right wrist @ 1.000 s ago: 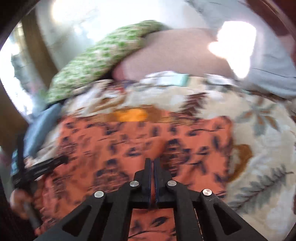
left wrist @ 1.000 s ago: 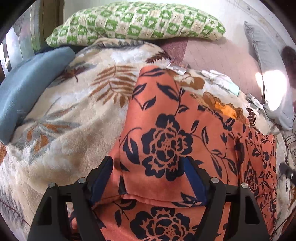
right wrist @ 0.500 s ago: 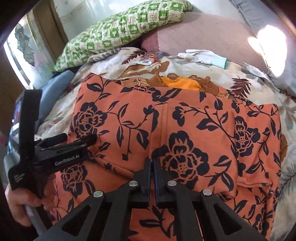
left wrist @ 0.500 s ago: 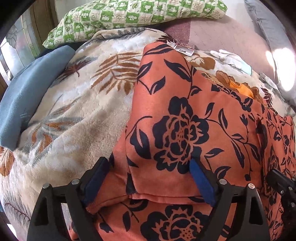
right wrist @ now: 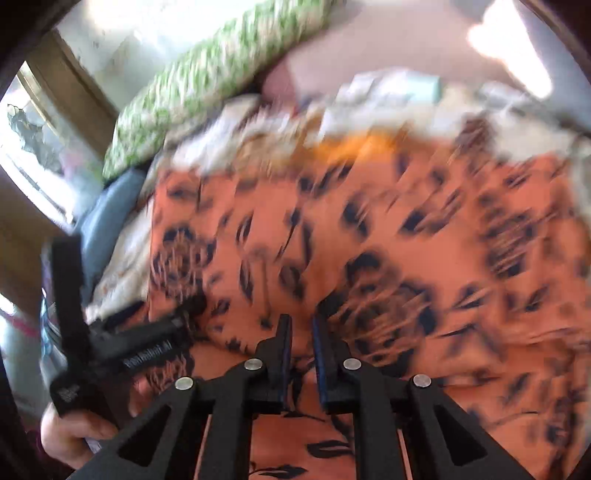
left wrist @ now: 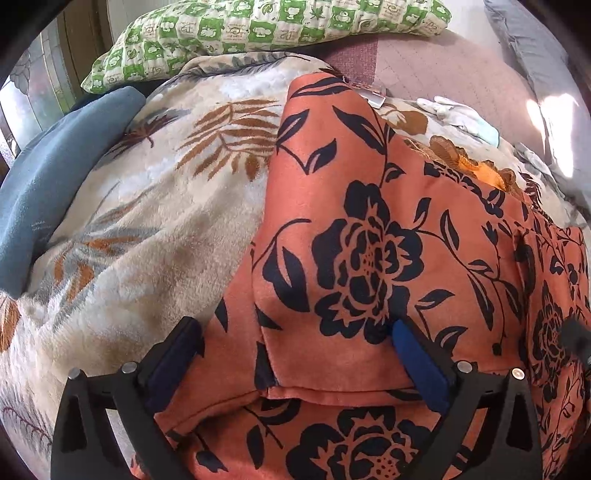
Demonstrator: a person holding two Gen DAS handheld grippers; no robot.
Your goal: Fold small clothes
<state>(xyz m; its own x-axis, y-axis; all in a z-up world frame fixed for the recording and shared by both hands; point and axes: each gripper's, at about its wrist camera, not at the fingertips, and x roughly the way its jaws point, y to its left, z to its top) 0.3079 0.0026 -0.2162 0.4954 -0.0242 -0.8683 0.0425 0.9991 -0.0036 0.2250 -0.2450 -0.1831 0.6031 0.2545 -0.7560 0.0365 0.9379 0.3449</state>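
Note:
An orange garment with black flowers (left wrist: 369, 240) lies folded over itself on a cream leaf-print blanket (left wrist: 147, 221). My left gripper (left wrist: 295, 332) is open, its blue-padded fingers (left wrist: 417, 354) straddling the folded edge near the garment's near left side. In the blurred right wrist view the same garment (right wrist: 369, 240) fills the middle. My right gripper (right wrist: 301, 328) hovers over its near edge with a narrow gap between its jaws and nothing between them. The left gripper (right wrist: 147, 339) shows at the left there, held by a hand.
A green checked pillow (left wrist: 258, 33) lies at the back, a blue cushion (left wrist: 48, 177) at the left. A white glove (left wrist: 461, 114) and a yellow-brown cloth (left wrist: 480, 166) lie beyond the garment. A grey pillow (left wrist: 535, 55) is at the right.
My right gripper has opened slightly and is moving fast, blurring its view. My left gripper stays open over the folded edge, a little closer to the cloth.

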